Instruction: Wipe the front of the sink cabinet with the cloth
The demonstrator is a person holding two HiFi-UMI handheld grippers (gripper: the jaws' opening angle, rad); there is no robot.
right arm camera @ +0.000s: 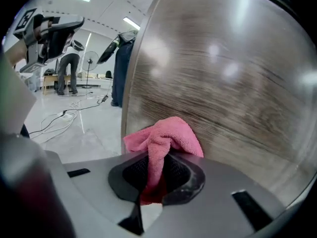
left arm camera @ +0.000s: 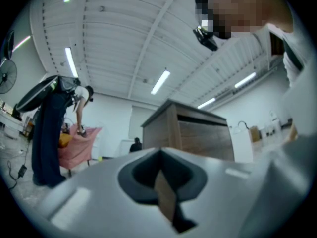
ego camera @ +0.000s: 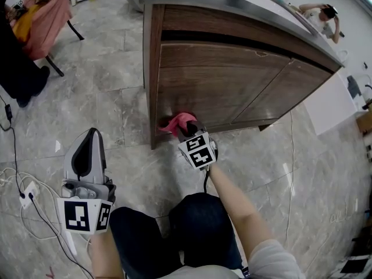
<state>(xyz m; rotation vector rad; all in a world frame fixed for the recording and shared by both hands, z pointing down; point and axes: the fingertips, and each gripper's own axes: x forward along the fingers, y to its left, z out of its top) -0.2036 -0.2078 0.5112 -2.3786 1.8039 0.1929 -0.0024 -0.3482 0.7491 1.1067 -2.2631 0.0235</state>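
A pink cloth (ego camera: 179, 121) is pinched in my right gripper (ego camera: 189, 129), which is shut on it. The cloth (right arm camera: 164, 139) is bunched against the dark wood front of the sink cabinet (right arm camera: 233, 83), low down near its left corner. In the head view the cabinet (ego camera: 226, 86) stands ahead with two doors under a grey countertop. My left gripper (ego camera: 88, 147) is held low at the left, away from the cabinet, jaws together with nothing in them (left arm camera: 161, 175).
Grey marble-look floor (ego camera: 116, 74) surrounds the cabinet. White cables and a power strip (ego camera: 26, 196) lie at the left. A person by a pink-draped table (ego camera: 40, 10) stands at the far left. My knees (ego camera: 174, 231) are at the bottom.
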